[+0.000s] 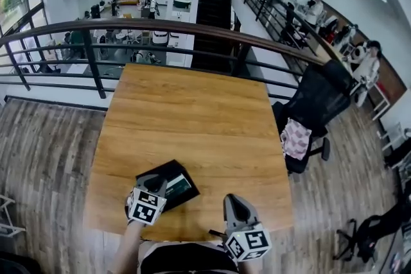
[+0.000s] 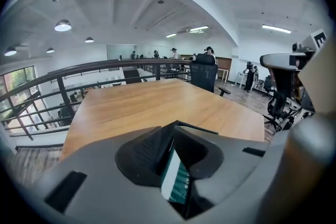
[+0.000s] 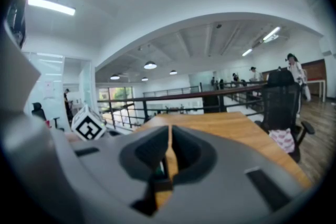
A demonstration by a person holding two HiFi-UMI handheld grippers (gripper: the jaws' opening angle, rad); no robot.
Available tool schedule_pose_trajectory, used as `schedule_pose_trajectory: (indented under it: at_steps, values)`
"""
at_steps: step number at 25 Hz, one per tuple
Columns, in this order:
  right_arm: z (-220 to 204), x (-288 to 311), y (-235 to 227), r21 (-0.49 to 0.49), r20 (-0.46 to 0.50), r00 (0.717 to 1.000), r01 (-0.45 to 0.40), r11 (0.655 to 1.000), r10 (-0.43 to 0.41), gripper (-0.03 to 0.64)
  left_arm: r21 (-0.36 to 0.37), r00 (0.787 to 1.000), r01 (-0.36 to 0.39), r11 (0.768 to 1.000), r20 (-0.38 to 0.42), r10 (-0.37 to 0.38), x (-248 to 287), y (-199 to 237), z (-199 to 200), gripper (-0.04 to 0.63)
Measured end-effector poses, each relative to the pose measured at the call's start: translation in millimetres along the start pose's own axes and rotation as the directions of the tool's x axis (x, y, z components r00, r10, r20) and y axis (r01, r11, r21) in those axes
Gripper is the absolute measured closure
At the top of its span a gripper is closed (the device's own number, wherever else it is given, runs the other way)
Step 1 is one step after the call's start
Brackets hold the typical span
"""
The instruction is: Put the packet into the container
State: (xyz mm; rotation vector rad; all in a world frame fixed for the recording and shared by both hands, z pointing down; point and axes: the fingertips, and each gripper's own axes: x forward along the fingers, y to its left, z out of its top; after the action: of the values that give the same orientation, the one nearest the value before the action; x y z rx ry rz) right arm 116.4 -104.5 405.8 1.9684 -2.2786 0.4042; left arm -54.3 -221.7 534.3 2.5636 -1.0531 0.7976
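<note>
While my left forearm reaches forward from the bottom of the head view, my left gripper sits at the near left of the wooden table, its tip over the near edge of a flat black container. Its fingers pinch a thin green and white packet, which stands on edge between them, with the container's dark rim just beyond. My right gripper is over the table's front edge, apart from the container, its fingers pressed together on nothing.

The tabletop is pale plank wood. Behind it runs a black metal railing overlooking a lower office floor. A black office chair with a patterned cloth on its seat stands at the table's right. Several people stand along the walkway at the far right.
</note>
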Motion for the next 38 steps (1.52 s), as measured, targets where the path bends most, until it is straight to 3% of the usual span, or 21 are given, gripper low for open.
schedule_pose_trajectory:
  at_steps: [4, 11, 18, 26, 32, 35, 38]
  values:
    - [2.1, -6.2, 6.4, -0.006, 0.012, 1.0, 0.012, 1.0, -0.012, 0.577, 0.012, 0.996, -0.036, 0.999, 0.082, 0.035, -11.5, 0.5, 16.9, 0.553]
    - [12.8, -6.6, 12.8, -0.021, 0.034, 0.999, 0.015, 1.0, -0.015, 0.577, -0.03, 0.969, -0.081, 0.996, 0.233, 0.086, -42.9, 10.9, 48.3, 0.568]
    - [30.7, -10.9, 11.3, -0.036, 0.081, 0.997, 0.007, 0.999, -0.004, 0.577, -0.057, 0.907, -0.13, 0.99, 0.397, 0.142, -97.6, 19.4, 87.4, 0.568]
    - [44.2, -20.1, 0.6, -0.049, 0.109, 0.994, -0.01, 0.999, 0.015, 0.577, -0.096, 0.833, -0.156, 0.983, 0.523, 0.183, -146.4, 5.9, 116.6, 0.568]
    - [56.5, -37.1, -15.5, -0.057, 0.129, 0.991, -0.028, 0.998, 0.035, 0.577, -0.156, 0.774, -0.208, 0.965, 0.577, 0.261, -190.8, -18.7, 125.6, 0.568]
    - [61.9, -50.6, -26.7, -0.055, 0.134, 0.99, -0.034, 0.998, 0.041, 0.577, -0.182, 0.757, -0.229, 0.956, 0.585, 0.292, -204.7, -36.3, 120.8, 0.568]
    - [64.0, -64.8, -36.4, -0.052, 0.141, 0.989, -0.041, 0.998, 0.048, 0.577, -0.193, 0.755, -0.241, 0.951, 0.578, 0.309, -212.4, -53.9, 111.2, 0.568]
